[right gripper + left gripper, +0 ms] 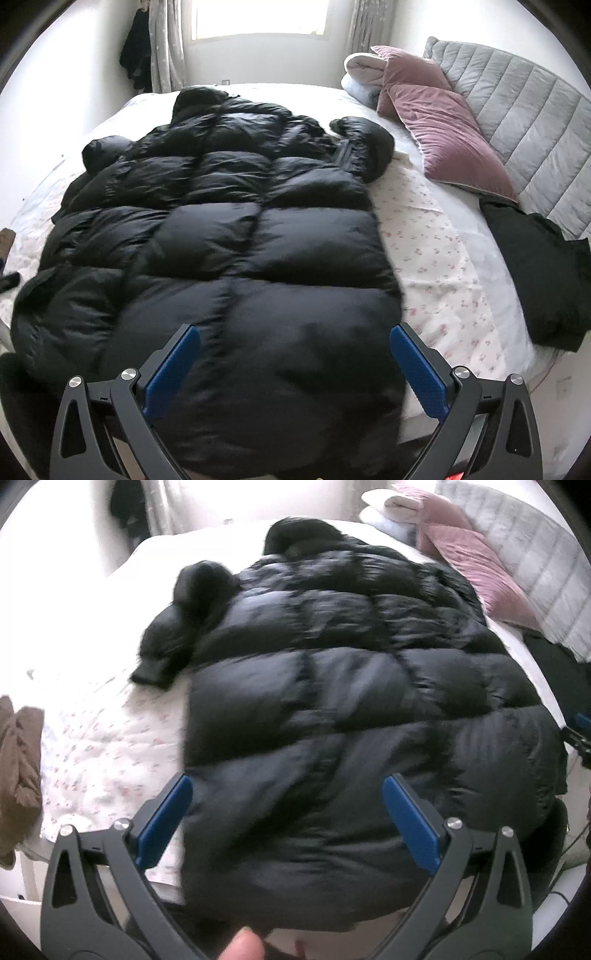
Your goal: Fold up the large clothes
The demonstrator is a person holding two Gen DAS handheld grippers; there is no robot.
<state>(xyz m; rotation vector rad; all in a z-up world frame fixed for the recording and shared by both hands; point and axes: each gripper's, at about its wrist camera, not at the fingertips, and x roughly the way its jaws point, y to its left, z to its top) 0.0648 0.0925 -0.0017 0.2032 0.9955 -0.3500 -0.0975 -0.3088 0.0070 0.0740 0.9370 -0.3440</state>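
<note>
Nearest your lenses is the hem end of the black puffer jacket (332, 709), which fills the space between the fingers of both tools. Your left gripper (287, 812) stands wide apart, blue pads (164, 819) clear on either side of the quilted panels, gripping nothing. Your right gripper (295, 369) is likewise spread wide over the same hem, nothing held between its pads (419, 369). Whether either tool touches the fabric cannot be told; both views are blurred there.

Left to right across the bed (443, 266): a brown garment (18, 760) lies at the left edge; beside it the floral sheet shows bare; then the jacket, laid flat lengthwise, hem towards you and collar towards the window (258, 18). One sleeve (173, 627) juts out to the left in the left wrist view, the other sleeve (362, 147) curls at the right shoulder in the right wrist view. Further right lie the pink pillow (443, 136), a dark folded garment (535, 277) and the grey headboard (535, 122).

Assessment: the jacket appears spread out but not yet folded, so you are at the opening stage. The sleeves would likely need to come inward over the body first. The shell looks slick and bulky; you should close on a seam or cuff rather than a padded panel, and expect trapped air to push any fold back open.
</note>
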